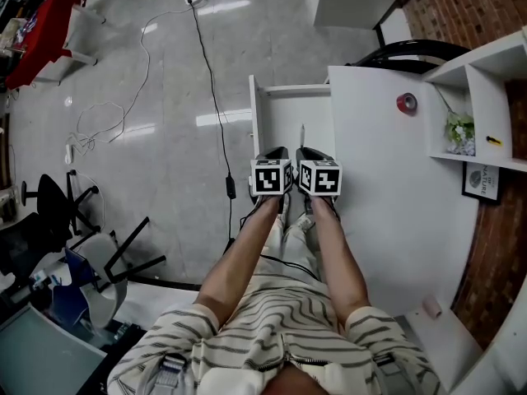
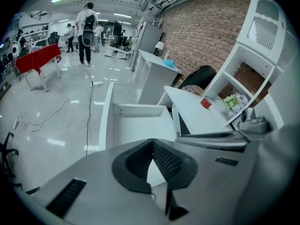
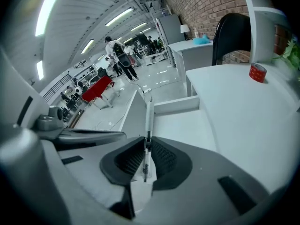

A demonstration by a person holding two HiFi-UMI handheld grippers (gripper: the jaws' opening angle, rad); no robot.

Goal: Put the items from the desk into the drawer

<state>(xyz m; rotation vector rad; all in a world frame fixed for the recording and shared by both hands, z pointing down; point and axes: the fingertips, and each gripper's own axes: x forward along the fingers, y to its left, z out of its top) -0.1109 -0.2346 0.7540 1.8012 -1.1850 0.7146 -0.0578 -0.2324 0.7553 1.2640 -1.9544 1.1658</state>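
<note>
One pen [image 3: 148, 121]: thin and clear, pinched by the right gripper [image 3: 146, 144], its tip poking out toward 12 o'clock over the open drawer [image 3: 183, 125].
Right gripper [image 1: 319, 177]: closed tight on the pen, held above the drawer.
Left gripper [image 2: 152, 143]: jaws pressed together with nothing in them, just beside the right one, at its 9 o'clock.
Drawer [image 1: 290, 113]: white, pulled out, at 9 o'clock from the desk [image 1: 395, 196].
Desk: white top; a red tape roll [image 1: 406, 103] sits at 1 o'clock from the grippers.
Shelf [image 1: 486, 72]: at 3 o'clock, with a little plant [image 1: 459, 130] inside.
</note>
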